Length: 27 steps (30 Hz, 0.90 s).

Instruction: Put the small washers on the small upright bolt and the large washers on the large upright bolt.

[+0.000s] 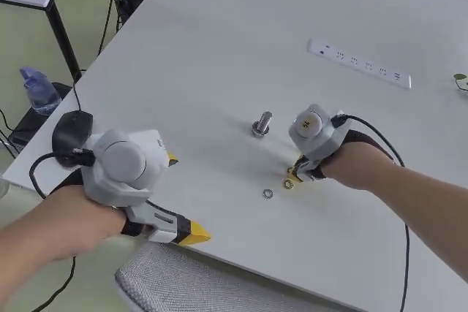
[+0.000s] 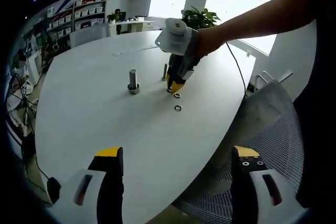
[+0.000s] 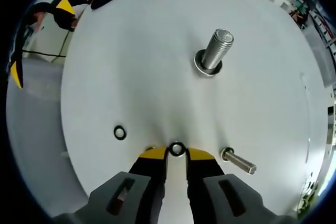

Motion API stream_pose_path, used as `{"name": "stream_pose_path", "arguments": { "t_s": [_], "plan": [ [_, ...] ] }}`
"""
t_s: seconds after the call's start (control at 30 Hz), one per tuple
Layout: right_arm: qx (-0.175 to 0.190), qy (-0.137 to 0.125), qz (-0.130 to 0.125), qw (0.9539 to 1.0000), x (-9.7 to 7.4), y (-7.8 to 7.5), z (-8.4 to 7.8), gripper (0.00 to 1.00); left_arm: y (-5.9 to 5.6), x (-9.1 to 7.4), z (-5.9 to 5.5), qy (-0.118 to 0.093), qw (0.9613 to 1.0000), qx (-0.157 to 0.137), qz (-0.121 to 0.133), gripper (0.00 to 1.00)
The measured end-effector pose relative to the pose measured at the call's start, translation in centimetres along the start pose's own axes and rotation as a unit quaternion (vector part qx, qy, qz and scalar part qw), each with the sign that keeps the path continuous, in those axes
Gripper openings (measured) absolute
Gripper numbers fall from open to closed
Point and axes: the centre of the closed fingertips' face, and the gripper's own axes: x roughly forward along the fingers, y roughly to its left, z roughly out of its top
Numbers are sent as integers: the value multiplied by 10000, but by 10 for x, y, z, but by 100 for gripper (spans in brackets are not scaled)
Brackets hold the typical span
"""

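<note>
Holding left gripper (image 1: 181, 196) wide open over table's (image 1: 219, 34) near edge; pinching washer (image 3: 177, 149) in right gripper (image 3: 177, 155), near-right of large bolt (image 1: 262, 123); open tabletop stretching far.

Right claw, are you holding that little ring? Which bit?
Can't tell: the right claw has its tips on either side of the small washer, at its rim, on the table.

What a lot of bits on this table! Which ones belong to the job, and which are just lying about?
Job: large bolt; small bolt; washer at the right claw; loose washer.
Lying about: power strip; water bottle.
</note>
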Motion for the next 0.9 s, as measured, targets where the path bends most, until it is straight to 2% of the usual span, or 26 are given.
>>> {"name": "stream_pose_path", "arguments": {
  "t_s": [0.17,0.7,0.9],
  "plan": [
    [97,191,5,9998,0,1,0,15,-3,0,-1,7,10000,-8,-19,84],
    [302,187,40,9994,1,0,1,15,-5,-1,-3,59,10000,-28,-49,82],
    [43,103,24,9999,2,3,3,17,-5,0,-4,72,10000,-34,-59,81]
  ]
}}
